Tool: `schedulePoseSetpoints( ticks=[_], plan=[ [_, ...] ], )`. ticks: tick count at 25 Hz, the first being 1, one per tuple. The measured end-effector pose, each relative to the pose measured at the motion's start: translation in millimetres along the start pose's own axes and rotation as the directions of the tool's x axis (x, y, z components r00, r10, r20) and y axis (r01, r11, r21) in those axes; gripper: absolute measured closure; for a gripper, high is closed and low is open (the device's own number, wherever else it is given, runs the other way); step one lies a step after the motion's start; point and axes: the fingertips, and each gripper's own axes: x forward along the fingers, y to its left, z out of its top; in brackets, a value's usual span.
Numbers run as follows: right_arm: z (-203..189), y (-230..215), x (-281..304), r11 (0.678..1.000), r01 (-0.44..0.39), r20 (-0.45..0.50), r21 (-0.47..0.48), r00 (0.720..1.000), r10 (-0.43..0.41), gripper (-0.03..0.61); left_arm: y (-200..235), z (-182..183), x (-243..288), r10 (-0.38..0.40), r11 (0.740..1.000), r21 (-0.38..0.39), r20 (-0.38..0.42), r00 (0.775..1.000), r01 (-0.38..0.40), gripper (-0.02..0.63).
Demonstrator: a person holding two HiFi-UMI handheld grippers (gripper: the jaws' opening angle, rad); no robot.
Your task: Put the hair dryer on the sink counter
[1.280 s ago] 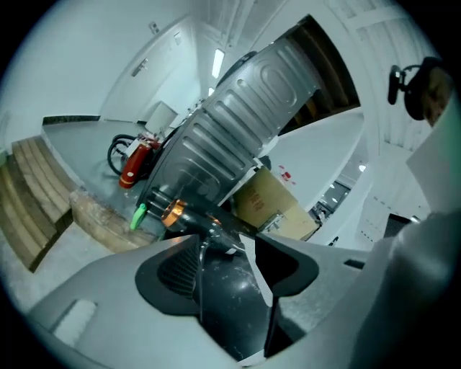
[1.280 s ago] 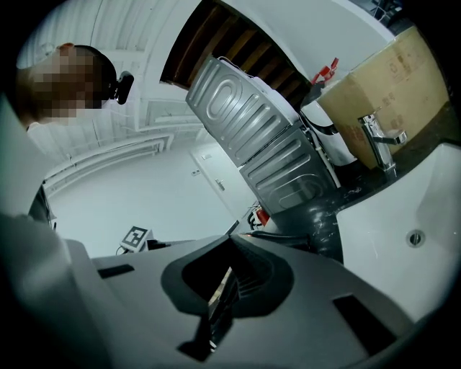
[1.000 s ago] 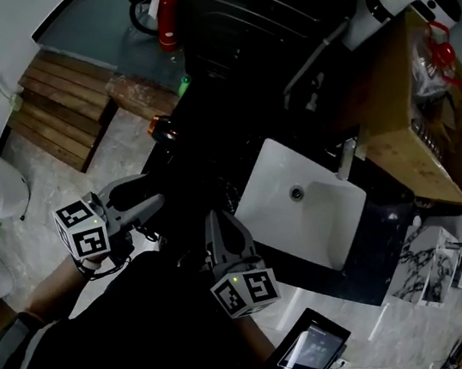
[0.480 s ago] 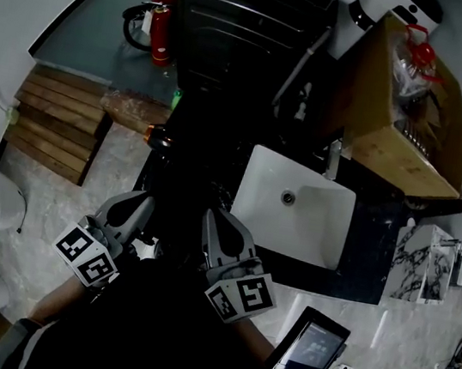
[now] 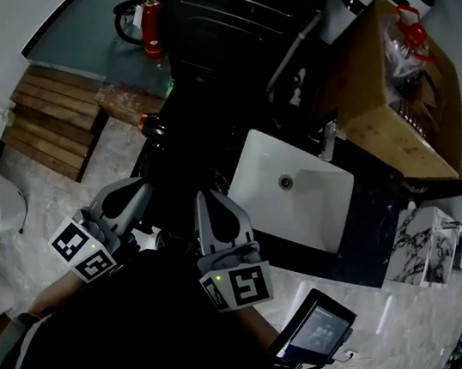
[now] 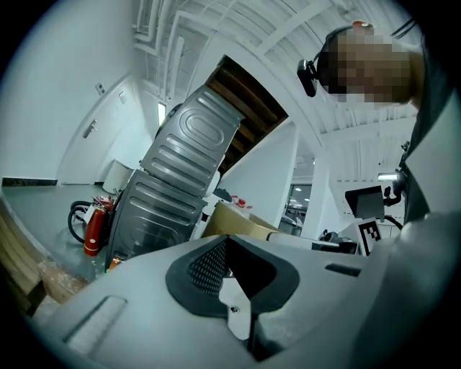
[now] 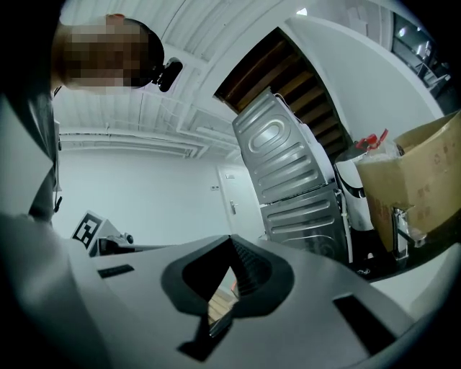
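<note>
I cannot make out a hair dryer in any view. The white sink basin (image 5: 293,189) sits in a dark counter (image 5: 373,232) ahead and to the right of me. Both grippers are held close to my body, pointing forward, short of the counter's near left corner. My left gripper (image 5: 129,195) (image 6: 227,242) is shut with nothing between its jaws. Beside it, my right gripper (image 5: 210,208) (image 7: 232,245) also stands shut and empty. In both gripper views the jaws point up at the room, not at the counter.
A cardboard box (image 5: 399,84) stands behind the sink by the tap (image 5: 328,141). A dark ribbed appliance (image 5: 232,14) rises at the back, with a red fire extinguisher (image 5: 154,12) to its left. Wooden slats (image 5: 50,116) lie on the floor at left. A tablet (image 5: 316,333) sits at lower right.
The left gripper's jaws, spread apart a second ago, have come together. Both grippers sit slightly lower and closer to each other in the head view.
</note>
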Motion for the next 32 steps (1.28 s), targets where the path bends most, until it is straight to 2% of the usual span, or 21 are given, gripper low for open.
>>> schedulePoseSetpoints(
  ticks=[6,13,20,32],
  plan=[
    [15,6,3,0.999,-0.032,-0.014,-0.004,0.999,0.032,0.583,-1,13,-1,-0.005,0.999,0.041,0.017,1.0,0.004,0.612],
    [32,12,1,0.999,-0.041,0.034,-0.024,0.999,0.042,0.583,-2,9,0,-0.003,0.999,0.043,0.014,1.0,0.002,0.612],
    [30,18,3,0.998,-0.052,0.043,-0.038,0.998,0.054,0.583,-1,8,3,-0.015,0.998,0.057,0.01,1.0,0.014,0.612],
    [29,17,7,0.998,-0.04,0.051,-0.043,0.998,0.042,0.583,9,1,4,-0.008,0.999,0.031,-0.004,1.0,0.009,0.612]
  ],
)
